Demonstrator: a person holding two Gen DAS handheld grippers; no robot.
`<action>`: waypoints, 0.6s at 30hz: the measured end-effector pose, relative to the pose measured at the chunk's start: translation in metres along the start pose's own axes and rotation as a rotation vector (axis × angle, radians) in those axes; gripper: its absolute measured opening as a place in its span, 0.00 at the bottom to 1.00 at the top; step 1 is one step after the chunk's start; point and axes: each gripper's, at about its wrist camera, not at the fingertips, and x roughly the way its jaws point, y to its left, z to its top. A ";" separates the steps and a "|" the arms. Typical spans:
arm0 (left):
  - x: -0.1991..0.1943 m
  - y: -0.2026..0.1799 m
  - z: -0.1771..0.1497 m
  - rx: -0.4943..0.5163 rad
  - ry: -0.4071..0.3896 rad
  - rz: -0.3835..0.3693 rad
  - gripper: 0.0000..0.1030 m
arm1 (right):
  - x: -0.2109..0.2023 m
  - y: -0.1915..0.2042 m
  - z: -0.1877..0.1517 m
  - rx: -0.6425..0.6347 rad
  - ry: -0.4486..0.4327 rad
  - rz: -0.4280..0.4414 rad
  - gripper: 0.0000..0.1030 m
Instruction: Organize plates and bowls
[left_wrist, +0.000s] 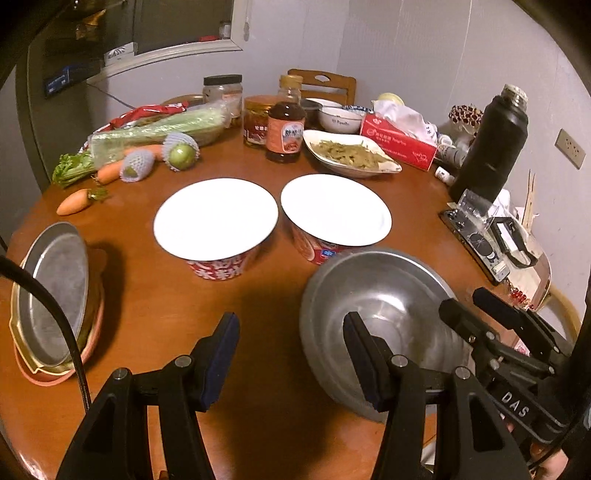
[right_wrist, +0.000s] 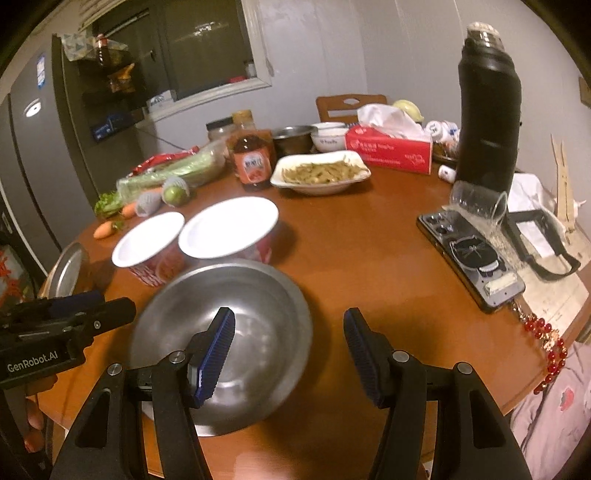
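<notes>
Both grippers' fingers (left_wrist: 221, 354) (right_wrist: 218, 347) hover open, empty, over a dull, scuffed steel bowl (left_wrist: 373, 295).

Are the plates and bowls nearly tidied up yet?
Partly. At the table's left edge a stack of plates looks gathered. Nothing is in hand: the left claw and right claw are open above the steel bowl. That bowl and two red bowls remain loose.
</notes>
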 end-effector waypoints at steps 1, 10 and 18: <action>0.004 -0.001 0.000 -0.001 0.003 0.000 0.56 | 0.002 -0.001 -0.002 -0.001 0.004 0.002 0.61; 0.032 -0.011 -0.002 0.014 0.056 0.002 0.56 | 0.024 -0.006 -0.013 -0.004 0.048 0.015 0.61; 0.042 -0.014 -0.002 0.008 0.055 -0.025 0.56 | 0.030 -0.006 -0.014 -0.007 0.039 0.046 0.61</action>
